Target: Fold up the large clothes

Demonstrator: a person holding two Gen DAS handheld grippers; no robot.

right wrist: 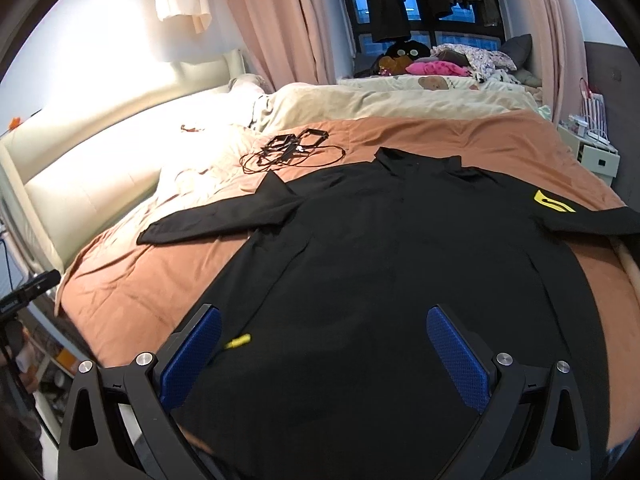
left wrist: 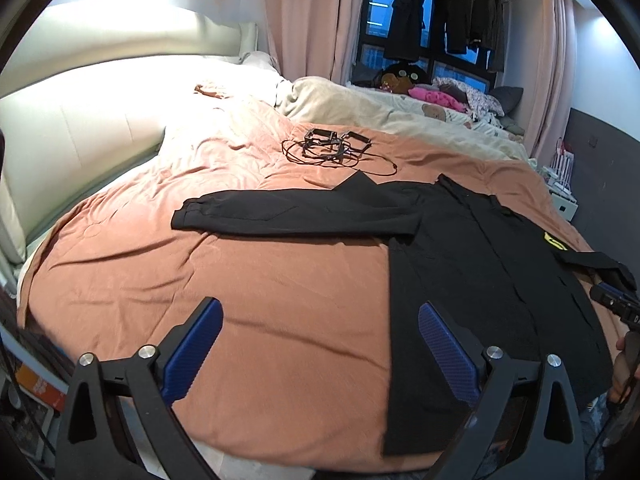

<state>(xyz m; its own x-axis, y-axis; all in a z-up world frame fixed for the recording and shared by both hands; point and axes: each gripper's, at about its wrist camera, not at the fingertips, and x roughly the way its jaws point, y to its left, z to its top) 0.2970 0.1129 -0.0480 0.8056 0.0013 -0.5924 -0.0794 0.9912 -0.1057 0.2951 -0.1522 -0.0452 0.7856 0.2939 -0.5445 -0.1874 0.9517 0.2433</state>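
Both my tongs gape empty, left gripper (left wrist: 320,354) over bare orange bedspread (left wrist: 260,280) beside the black jacket (right wrist: 380,248), right gripper (right wrist: 324,354) above its hem, jacket spread flat with sleeves out, probably so I can start folding.

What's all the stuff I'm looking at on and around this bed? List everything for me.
Jacket: one, black with a yellow patch, spread flat on the bedspread, one sleeve out to the left.
Bedspread: one, terracotta-orange, covering the bed.
Cables and small frames: one tangle, black, beyond the jacket.
Duvet: one, cream, bunched at the far side.
Headboard: one, cream, padded, left.
Curtains: pink, either side of the window.
Hanging clothes: several, dark, at the window.
Soft toys and clothes: mixed pile, window ledge.
Left gripper: one, black with blue pads, open, empty.
Right gripper: one, same, open above the jacket's hem.
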